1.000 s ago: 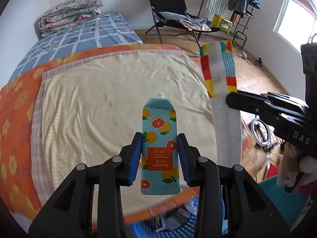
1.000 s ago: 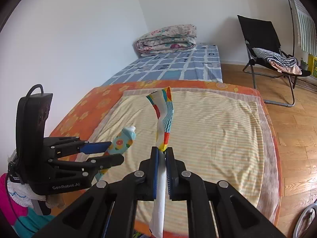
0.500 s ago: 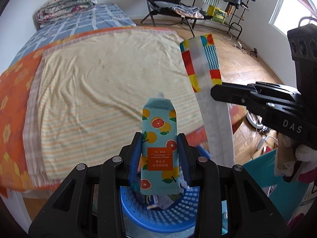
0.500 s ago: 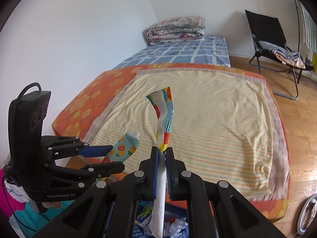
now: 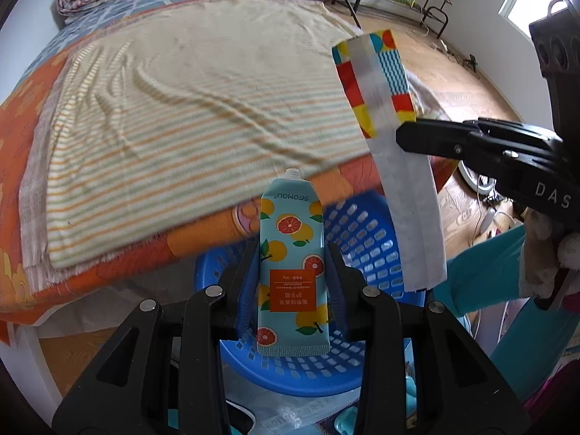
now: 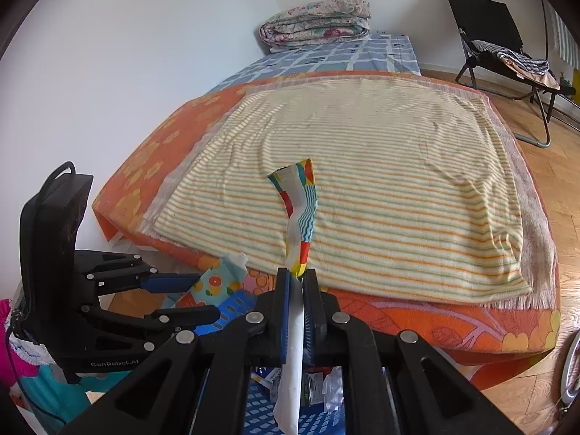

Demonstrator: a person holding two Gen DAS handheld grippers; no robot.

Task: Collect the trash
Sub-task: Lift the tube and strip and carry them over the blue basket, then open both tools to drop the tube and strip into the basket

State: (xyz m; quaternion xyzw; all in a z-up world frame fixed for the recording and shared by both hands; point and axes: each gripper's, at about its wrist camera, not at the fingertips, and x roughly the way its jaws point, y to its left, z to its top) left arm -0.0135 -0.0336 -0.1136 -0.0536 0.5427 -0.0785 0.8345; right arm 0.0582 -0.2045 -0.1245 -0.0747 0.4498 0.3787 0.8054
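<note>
Progress: both items gripped, hanging over the blue basket [image 5: 366,232], not yet dropped.
Left gripper [image 5: 293,282] fingers part-open, clamped on tube [image 5: 291,253]; right gripper [image 6: 296,311] fingers shut on wrapper [image 6: 299,214]; trash already below fingers, bed [image 6: 362,145] ahead bare.

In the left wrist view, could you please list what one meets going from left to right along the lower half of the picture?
Orange bed cover → citrus-print tube held in the left gripper → blue basket → long white wrapper → right gripper → teal sleeve.
</note>
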